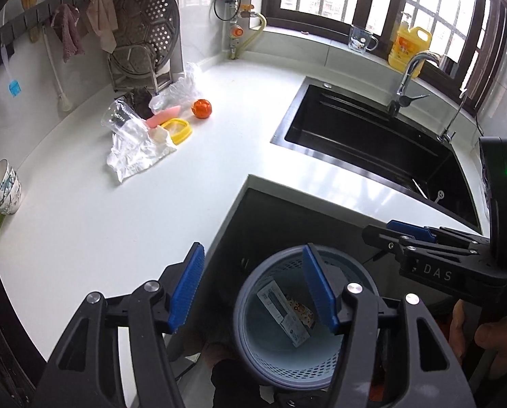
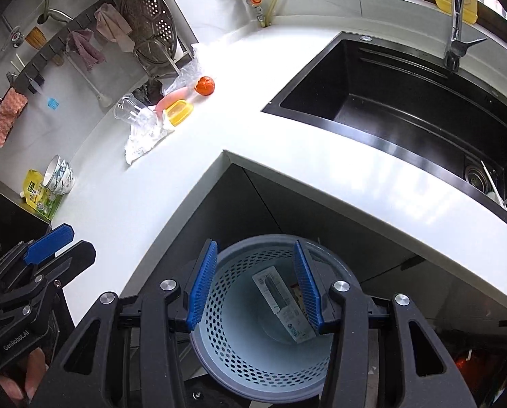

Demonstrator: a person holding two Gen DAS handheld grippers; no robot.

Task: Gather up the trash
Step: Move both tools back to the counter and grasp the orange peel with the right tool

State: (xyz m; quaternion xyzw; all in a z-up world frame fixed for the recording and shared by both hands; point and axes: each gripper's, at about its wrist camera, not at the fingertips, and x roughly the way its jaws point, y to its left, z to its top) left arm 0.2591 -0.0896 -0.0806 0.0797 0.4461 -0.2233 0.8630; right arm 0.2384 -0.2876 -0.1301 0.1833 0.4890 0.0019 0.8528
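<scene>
**kitchen corner, both grippers above the waste basket**

an l-shaped white countertop (image 2: 287, 78) wraps a corner beneath a dark-framed window, with a black rectangular sink (image 2: 399, 102) set into its right-hand run and a chrome tap (image 2: 457, 23) behind it. on the floor inside the corner stands a round grey perforated plastic waste basket (image 2: 240, 350); a flat printed cardboard package (image 2: 280, 301) lies inside it, leaning against the wall. the left gripper (image 1: 253, 289), with blue ribbed pads, hangs over the basket's left rim, its jaws well apart and nothing between them. the right gripper (image 2: 255, 285) hangs over the basket mouth, jaws partly apart and likewise empty; the package is seen between them but lies far below in the basket. on the far counter, well apart from the basket, a cluster of trash remains: a crumpled clear plastic bag (image 1: 137, 156), a clear plastic cup (image 1: 117, 117) on its side, a yellow plastic lid (image 1: 178, 131), a pink sausage-shaped item (image 1: 163, 115) and an orange peel (image 1: 201, 108). stacked patterned bowls (image 1: 5, 187) sit at the counter's left end.
</scene>
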